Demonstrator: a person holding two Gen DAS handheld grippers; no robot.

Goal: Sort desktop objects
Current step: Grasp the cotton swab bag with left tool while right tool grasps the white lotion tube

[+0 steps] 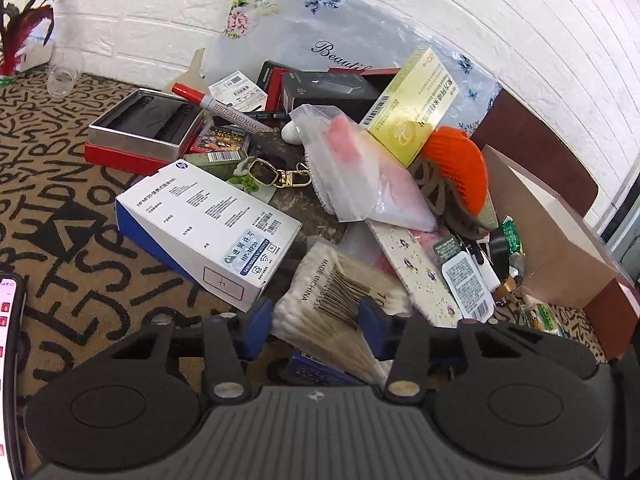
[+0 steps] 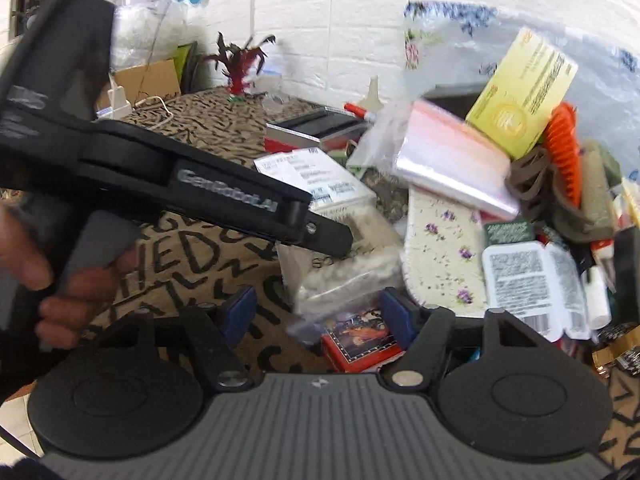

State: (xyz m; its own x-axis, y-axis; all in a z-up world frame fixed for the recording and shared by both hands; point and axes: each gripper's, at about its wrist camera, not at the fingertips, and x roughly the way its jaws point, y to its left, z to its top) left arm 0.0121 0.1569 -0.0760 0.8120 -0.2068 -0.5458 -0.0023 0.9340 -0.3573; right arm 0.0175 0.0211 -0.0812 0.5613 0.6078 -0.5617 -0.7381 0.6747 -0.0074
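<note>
A heap of desktop objects lies on a letter-patterned cloth. My left gripper (image 1: 316, 322) is open, its blue pads on either side of a clear bag of cotton swabs (image 1: 340, 300) without clamping it. Beyond it lie a white HP box (image 1: 208, 224), a zip bag (image 1: 360, 172), a yellow box (image 1: 412, 108), an orange brush (image 1: 460, 164) and a red whiteboard marker (image 1: 216, 104). My right gripper (image 2: 320, 320) is open above a red card box (image 2: 356, 344) and the swab bag (image 2: 340, 272). The left gripper's black body (image 2: 180, 184) crosses the right wrist view.
An open tin on a red box (image 1: 140, 128) sits at the far left of the heap. A brown cardboard box (image 1: 560, 240) stands at the right. A flowered pouch (image 1: 420, 276), a keyring (image 1: 276, 174), a glass (image 1: 64, 72) and a phone (image 1: 10, 320) are nearby. A white brick wall is behind.
</note>
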